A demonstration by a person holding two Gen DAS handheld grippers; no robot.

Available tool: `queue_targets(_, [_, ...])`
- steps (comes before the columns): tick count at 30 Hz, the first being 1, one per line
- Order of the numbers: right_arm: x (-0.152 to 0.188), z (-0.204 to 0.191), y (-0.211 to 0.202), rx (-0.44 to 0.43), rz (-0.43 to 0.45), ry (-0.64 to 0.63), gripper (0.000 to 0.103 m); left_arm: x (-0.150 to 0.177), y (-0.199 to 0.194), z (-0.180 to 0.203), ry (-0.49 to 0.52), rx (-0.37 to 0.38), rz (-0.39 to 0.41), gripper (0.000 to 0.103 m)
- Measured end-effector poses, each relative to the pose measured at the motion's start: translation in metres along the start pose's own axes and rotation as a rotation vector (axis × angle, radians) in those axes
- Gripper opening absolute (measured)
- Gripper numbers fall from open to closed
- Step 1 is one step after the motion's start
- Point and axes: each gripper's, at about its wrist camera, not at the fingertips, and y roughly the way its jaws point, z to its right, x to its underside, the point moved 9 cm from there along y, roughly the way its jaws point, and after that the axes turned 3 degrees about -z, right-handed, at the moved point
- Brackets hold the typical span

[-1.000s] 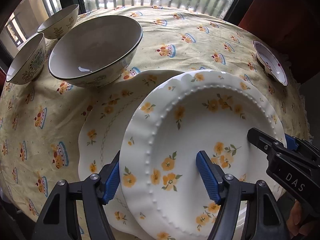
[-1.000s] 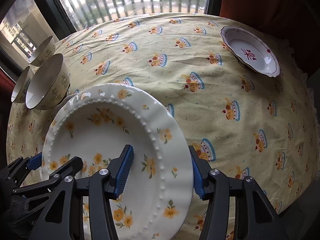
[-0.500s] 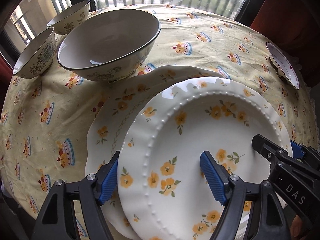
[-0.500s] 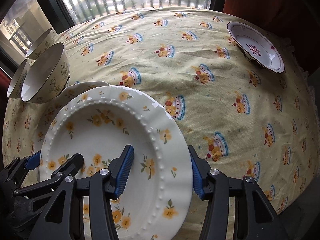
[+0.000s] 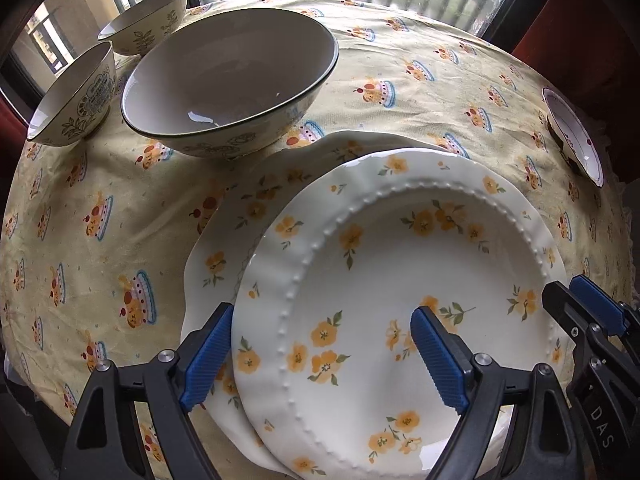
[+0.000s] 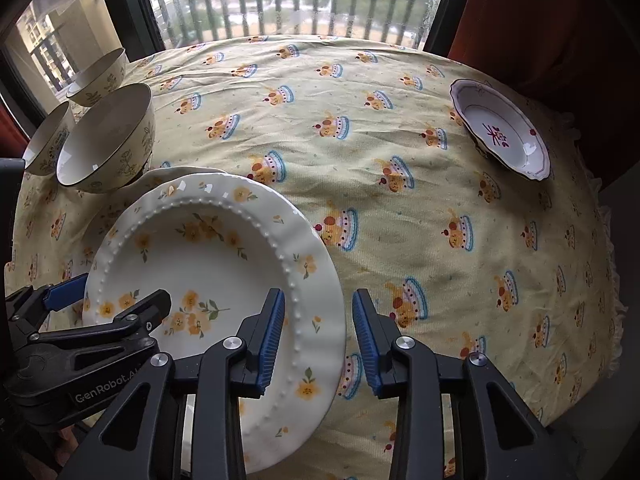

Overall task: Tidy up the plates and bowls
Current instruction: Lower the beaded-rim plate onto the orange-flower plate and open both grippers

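A white plate with yellow flowers and a beaded ring (image 5: 400,280) (image 6: 208,248) lies on a larger flowered plate (image 5: 248,200) at the table's near left. My left gripper (image 5: 324,356) straddles its left rim, jaws open, one pad outside and one inside. My right gripper (image 6: 318,336) straddles its right rim, jaws open; a gap shows at the outer pad. A big beige bowl (image 5: 228,84) (image 6: 104,140) stands just behind the plates. Two small patterned bowls (image 5: 72,100) (image 5: 148,28) stand at the far left.
A small white dish with red marks (image 6: 500,128) (image 5: 572,136) sits at the far right edge. The yellow patterned tablecloth (image 6: 340,128) covers the table. A window with railings lies behind; the table drops off at right and front.
The top plate has gone down and left onto the larger plate, nearer the big bowl. Both grippers moved with it; the right gripper's outer pad now stands off the rim.
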Motion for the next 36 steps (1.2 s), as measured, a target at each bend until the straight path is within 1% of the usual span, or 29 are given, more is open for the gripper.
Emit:
queue_targets(1, [0.001,-0.001,0.001,0.008,-0.006,-0.008,0.031,0.001,-0.001,-0.001,-0.006,0.013,-0.006,0.089])
queue_targets(2, [0.001,-0.002,0.003,0.002,-0.011,-0.009,0.029,0.002,-0.004,-0.002,-0.012,0.025,-0.006,0.089])
queue_targets(4, [0.001,-0.004,0.005,0.003,-0.014,-0.006,0.029,0.005,-0.008,-0.003,-0.012,0.031,-0.005,0.089])
queue_targets(7, [-0.001,-0.008,0.009,-0.001,-0.020,-0.005,0.029,0.007,-0.011,-0.006,-0.003,0.023,-0.005,0.089])
queue_targets(12, [-0.004,-0.014,0.017,-0.017,-0.037,0.007,0.029,0.008,-0.019,-0.012,0.010,0.022,0.013,0.089])
queue_targets(22, [-0.014,-0.022,0.022,-0.008,-0.029,-0.002,0.029,0.005,-0.019,-0.014,0.016,0.015,0.011,0.090])
queue_targets(26, [-0.015,-0.020,0.022,-0.015,-0.036,0.017,0.029,0.006,-0.017,-0.012,0.026,0.009,0.011,0.090])
queue_targets(28, [-0.015,-0.020,0.021,-0.031,-0.040,0.042,0.029,0.005,-0.017,-0.011,0.029,0.012,0.008,0.090])
queue_targets(30, [-0.015,-0.024,0.017,-0.077,-0.045,0.064,0.029,0.005,-0.017,-0.013,0.025,0.023,0.005,0.090])
queue_targets(31, [-0.015,-0.026,0.014,-0.088,-0.046,0.073,0.030,0.005,-0.018,-0.014,0.022,0.028,0.003,0.090])
queue_targets(33, [-0.015,-0.030,0.007,-0.102,-0.038,0.083,0.037,0.004,-0.023,-0.015,0.029,0.040,0.016,0.090])
queue_targets(36, [-0.016,-0.033,-0.008,-0.116,-0.001,0.116,0.053,0.001,-0.037,-0.013,0.076,0.038,0.069,0.090])
